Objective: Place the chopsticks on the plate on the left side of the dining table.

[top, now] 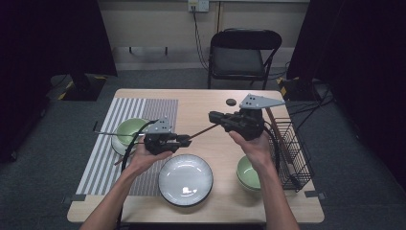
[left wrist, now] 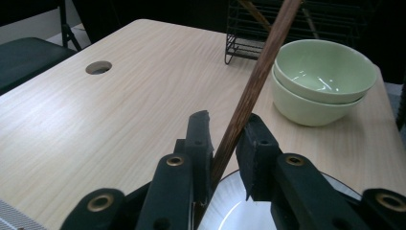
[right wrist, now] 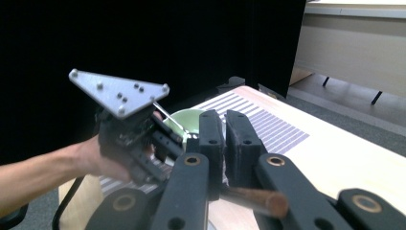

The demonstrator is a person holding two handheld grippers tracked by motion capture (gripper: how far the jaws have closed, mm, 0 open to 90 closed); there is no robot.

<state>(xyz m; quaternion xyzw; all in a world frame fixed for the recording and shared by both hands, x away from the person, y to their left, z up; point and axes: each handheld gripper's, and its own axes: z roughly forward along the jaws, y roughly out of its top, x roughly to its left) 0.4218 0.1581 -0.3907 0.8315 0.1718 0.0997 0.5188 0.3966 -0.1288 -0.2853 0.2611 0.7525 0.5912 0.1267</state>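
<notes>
A brown chopstick [top: 201, 132] spans the air between both grippers above the table's middle. My right gripper [top: 210, 116] points left and is shut on one end, which shows low between its black jaws [right wrist: 258, 201]. My left gripper [top: 189, 140] points right, and the chopstick [left wrist: 253, 81] rises slanting through its jaws. Those jaws stand narrowly apart around it, with a thin gap at the pads. Under the left gripper [left wrist: 227, 127] lies a white plate [left wrist: 239, 211]. The right gripper view [right wrist: 224, 117] shows the left hand and its grey plate [right wrist: 119, 93] opposite.
A green bowl [top: 130, 129] with a metal utensil [top: 103, 133] sits on a striped placemat [top: 115, 158] at the left. The white plate [top: 186, 179] lies front centre. Two stacked green bowls [top: 249, 175] stand beside a black wire rack [top: 292, 148] at the right. A chair [top: 242, 57] stands behind the table.
</notes>
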